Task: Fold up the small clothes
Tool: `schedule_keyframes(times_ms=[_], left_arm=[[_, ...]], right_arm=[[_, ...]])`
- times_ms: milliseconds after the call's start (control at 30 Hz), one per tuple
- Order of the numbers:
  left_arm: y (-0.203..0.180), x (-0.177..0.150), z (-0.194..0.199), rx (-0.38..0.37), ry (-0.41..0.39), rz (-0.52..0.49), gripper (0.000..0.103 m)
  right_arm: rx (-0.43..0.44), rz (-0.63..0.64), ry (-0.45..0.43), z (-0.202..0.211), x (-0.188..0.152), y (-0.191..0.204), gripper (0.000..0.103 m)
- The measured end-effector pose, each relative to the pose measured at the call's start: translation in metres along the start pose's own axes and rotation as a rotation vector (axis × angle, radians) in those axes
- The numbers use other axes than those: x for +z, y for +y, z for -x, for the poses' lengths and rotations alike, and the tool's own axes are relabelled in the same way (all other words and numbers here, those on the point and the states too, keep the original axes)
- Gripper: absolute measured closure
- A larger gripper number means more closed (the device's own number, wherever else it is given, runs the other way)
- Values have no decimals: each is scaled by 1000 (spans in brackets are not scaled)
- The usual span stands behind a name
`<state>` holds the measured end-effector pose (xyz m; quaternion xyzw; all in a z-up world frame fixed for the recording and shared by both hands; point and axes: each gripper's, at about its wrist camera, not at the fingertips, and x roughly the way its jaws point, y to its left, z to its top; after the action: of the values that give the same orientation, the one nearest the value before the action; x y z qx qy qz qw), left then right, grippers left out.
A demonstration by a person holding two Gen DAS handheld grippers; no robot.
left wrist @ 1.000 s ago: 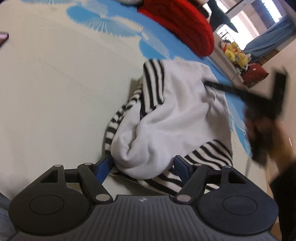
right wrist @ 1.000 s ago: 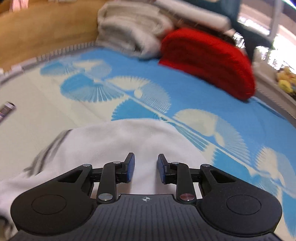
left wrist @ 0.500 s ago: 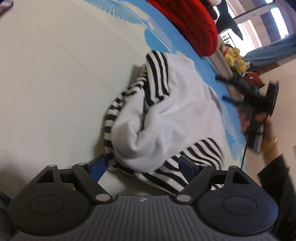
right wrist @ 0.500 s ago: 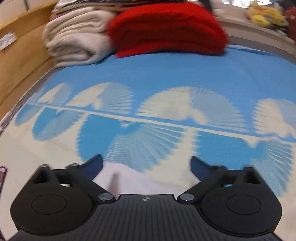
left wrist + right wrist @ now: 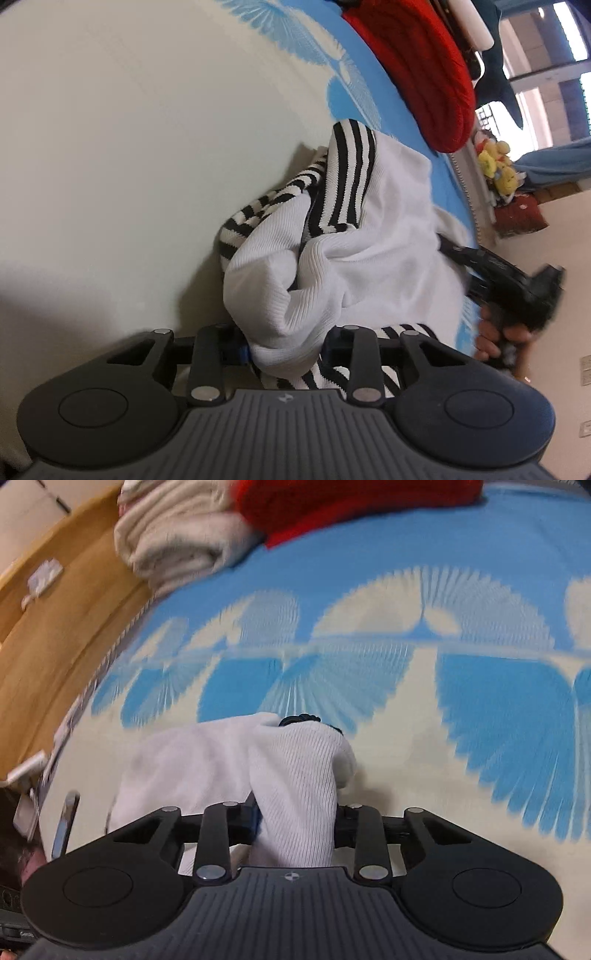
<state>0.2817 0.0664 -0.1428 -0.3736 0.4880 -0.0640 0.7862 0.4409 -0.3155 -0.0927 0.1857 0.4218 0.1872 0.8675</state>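
Since the top (image 5: 369,251) is just a soft, light ribbed knit lying bunched up on the bed (image 5: 129,147), it's going to be flopping and sagging wherever it isn't being held. Both the left gripper (image 5: 286,349) and right gripper (image 5: 297,821) are closing their jaws on white folds of it. Honestly, I'd be grabbing hems or corners, not thick wads.

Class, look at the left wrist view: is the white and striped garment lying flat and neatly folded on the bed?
No: the garment lies bunched in rumpled folds, striped parts sticking out.
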Motion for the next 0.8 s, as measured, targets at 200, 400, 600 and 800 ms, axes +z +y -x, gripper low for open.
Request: schedule_keyframes(times_ms=[200,400,600,800], left_arm=[[-88,129,-101,134,-15,-202,67],[-213,210,-218,150,4,-427,66],[-261,215,-266,141,22,-583,64],[-232,243,-252,61,-24,-449,48]], right_arm=[[-111,-196,-224,4,27,-65,72],[-29,-401,-299,39,-34,-145,73],[43,-470,-356,48,-68,-148,72],[58,-536,-332,52,-70,-158,59]])
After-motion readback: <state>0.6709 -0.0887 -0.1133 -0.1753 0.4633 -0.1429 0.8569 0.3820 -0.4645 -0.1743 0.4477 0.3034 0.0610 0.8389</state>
